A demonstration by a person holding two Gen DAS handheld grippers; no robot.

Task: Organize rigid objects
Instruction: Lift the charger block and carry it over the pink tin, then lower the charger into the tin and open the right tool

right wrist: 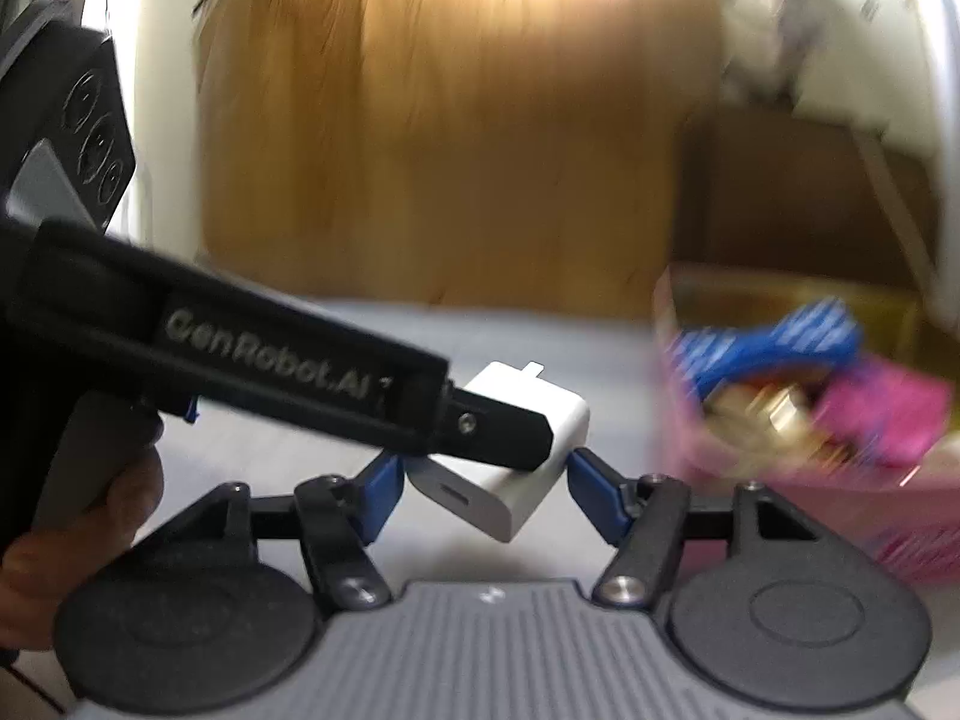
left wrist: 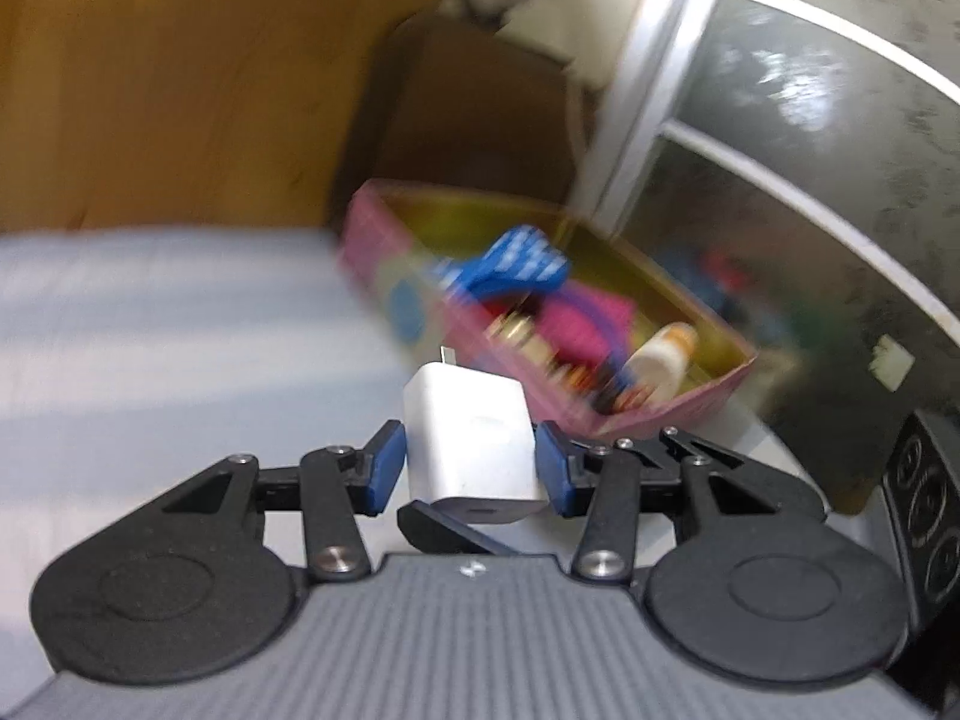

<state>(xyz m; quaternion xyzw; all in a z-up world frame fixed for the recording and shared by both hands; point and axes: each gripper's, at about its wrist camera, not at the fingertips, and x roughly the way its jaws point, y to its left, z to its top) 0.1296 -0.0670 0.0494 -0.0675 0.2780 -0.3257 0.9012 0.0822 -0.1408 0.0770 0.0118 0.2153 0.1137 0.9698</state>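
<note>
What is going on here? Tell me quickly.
A person is tidying small items into a pink box on a pale surface. A white charger block sits between the pads of both hand-held grippers: the left hand-held gripper flanks it, and the right hand-held gripper brackets it from another angle. The box already holds a blue item and a small bottle. Motion blur hides finer detail.

Both wrist cams low, close, fwd; shared: white charger (left wrist: 474,450), pink box (right wrist: 780,468).
</note>
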